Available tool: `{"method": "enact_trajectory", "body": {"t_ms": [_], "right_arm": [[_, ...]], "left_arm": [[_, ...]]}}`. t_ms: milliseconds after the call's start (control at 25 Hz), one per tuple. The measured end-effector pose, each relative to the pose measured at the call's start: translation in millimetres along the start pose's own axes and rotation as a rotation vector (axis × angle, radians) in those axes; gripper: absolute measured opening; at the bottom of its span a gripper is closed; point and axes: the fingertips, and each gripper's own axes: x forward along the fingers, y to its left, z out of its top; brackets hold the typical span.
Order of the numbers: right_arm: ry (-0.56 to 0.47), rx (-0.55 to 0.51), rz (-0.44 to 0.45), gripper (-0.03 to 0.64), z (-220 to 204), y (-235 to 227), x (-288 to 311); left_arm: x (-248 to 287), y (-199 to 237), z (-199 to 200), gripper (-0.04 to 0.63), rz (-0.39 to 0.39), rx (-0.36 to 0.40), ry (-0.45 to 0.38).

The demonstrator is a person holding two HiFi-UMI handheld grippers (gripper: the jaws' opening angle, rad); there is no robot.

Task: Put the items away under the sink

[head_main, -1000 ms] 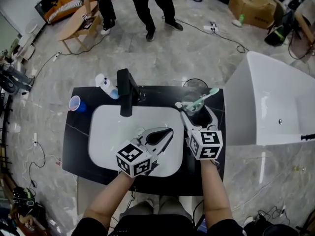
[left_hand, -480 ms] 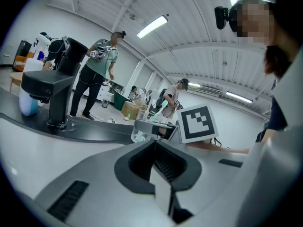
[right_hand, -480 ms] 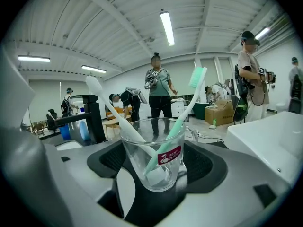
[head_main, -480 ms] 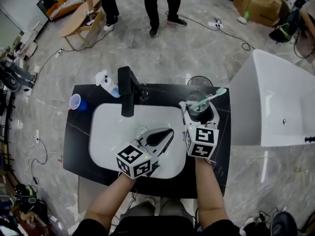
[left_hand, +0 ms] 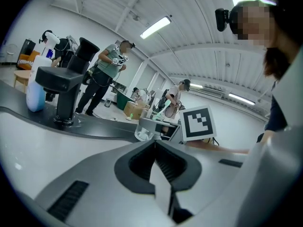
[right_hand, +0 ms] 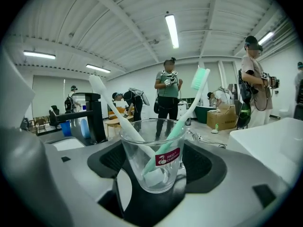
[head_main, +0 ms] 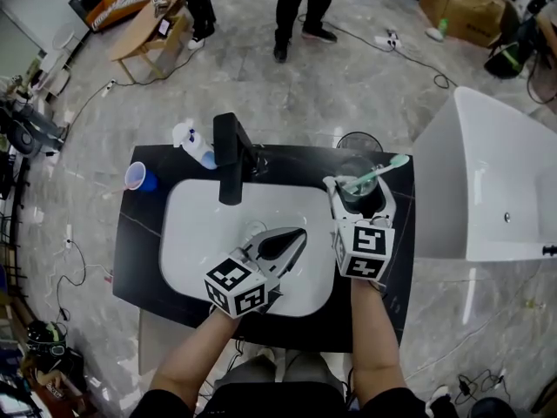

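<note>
Right gripper (head_main: 359, 205) clamped on glass (right_hand: 152, 155) holding two toothbrushes (right_hand: 184, 122), above counter (head_main: 139, 242) right of basin (head_main: 196, 233). Left gripper (head_main: 298, 233) jaws together, empty, over basin. Likely early: spray bottle (head_main: 193, 144) and blue cup (head_main: 137, 179) on counter, under-sink space unseen.

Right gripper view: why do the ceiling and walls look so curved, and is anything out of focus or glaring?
Right gripper view: a wide-angle lens bows straight lines; the glass is sharp, the strip light overhead blown out white. Left gripper view: same bowing, and a mosaic patch hides a face. Head view: the edges of the black counter bow outward.
</note>
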Motion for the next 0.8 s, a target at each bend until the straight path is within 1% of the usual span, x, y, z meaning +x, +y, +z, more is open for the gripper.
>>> {"method": "enact_trajectory", "body": {"t_ms": [160, 400, 800], "right_arm": [[0.006, -0.005, 0.02, 0.33, -2.2, -0.1, -6.0], [-0.002, -0.029, 0.023, 0.331, -7.3, -6.5, -27.1], [-0.035, -0.06, 0.017, 0.331, -4.8, -11.4, -67.3]], "left_arm": [[-4.8, -2.4, -2.5, 0.009, 0.0, 0.002, 0.0], [-9.7, -6.0, -4.0, 0.009, -0.004, 0.005, -0.013], [-10.6, -29.2, -7.9, 0.009, -0.048, 0.012, -0.018]]}}
